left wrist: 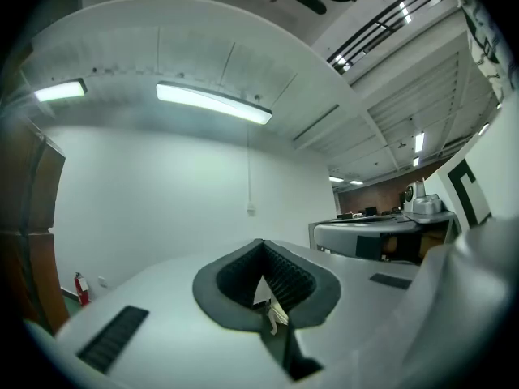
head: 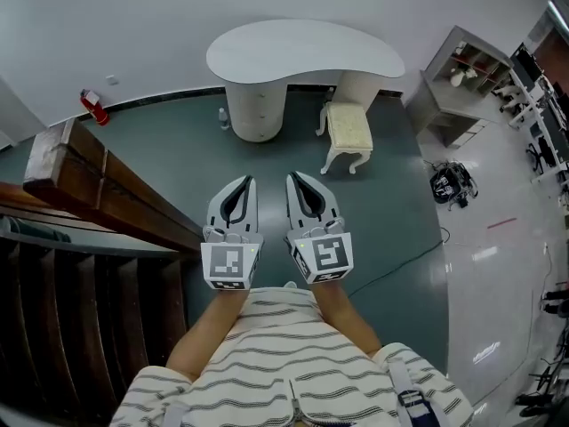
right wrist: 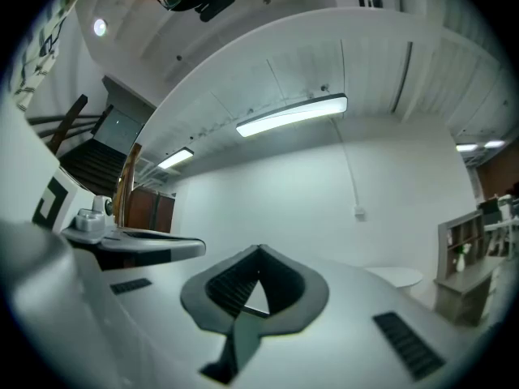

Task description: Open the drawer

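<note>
Both sets of tongs are pressed together with nothing in them. The left tongs (head: pixel 242 185) and right tongs (head: pixel 300 183) sit side by side, level, tips pointing straight ahead and just apart from each other. Nothing else is anywhere near them.

The drawer (head: pixel 257 102) looks to me like it's in the round pedestal (head: pixel 258 130) well ahead of the tongs, under the curved white worktop (head: pixel 302 52). I'd say it's shut, but it's too small from here to pick out a handle.

What could go wrong, my guesses:
- The tongs are closed, so if they reach the front like that they'll just bump it instead of gripping.
- The front is curved, so an off-centre pinch could slip.
- There's a small bottle (head: pixel 223 118) on the floor just left of the pedestal and a cream stool (head: pixel 348 130) just to its right. Both are easy to knock on the way in.
- A cable (head: pixel 404 261) trails over the floor off to the right of the right tongs, so it's a trip hazard if the approach drifts that way.

Containers: whatever's in the drawer is hidden. Far ahead and to the right of the tongs, a shelf unit (head: pixel 427 96) has a few small light things in its upper cubbies, can't tell what.
</note>
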